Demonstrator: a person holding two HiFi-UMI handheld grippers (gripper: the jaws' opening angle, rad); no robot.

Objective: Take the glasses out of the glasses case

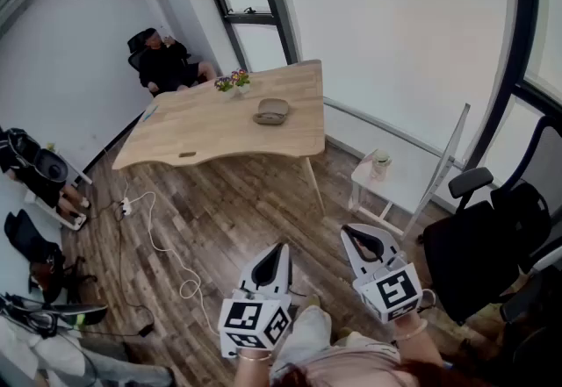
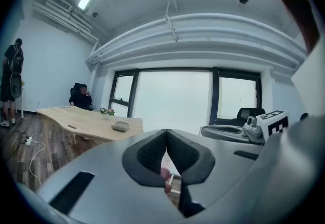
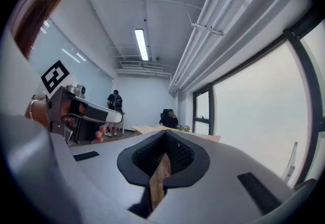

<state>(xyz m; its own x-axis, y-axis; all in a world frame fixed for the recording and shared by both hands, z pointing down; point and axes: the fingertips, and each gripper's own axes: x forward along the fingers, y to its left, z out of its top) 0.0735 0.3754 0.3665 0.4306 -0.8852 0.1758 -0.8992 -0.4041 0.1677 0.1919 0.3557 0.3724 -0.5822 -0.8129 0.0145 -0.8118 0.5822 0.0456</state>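
A grey-beige glasses case (image 1: 270,111) lies closed on the light wooden table (image 1: 202,131) across the room, and it also shows small in the left gripper view (image 2: 121,126). No glasses can be seen. Both grippers are held low near the person's body, far from the table. My left gripper (image 1: 282,248) has its jaws shut tip to tip with nothing between them (image 2: 166,132). My right gripper (image 1: 349,231) is likewise shut and empty (image 3: 165,133). Only the far end of the table (image 3: 152,129) shows in the right gripper view.
A small pot of flowers (image 1: 234,81) stands behind the case. A person (image 1: 167,65) sits at the table's far end. A white side table (image 1: 373,179) with a jar, a black office chair (image 1: 483,240), a floor cable (image 1: 162,245) and bags (image 1: 35,170) surround the wooden floor.
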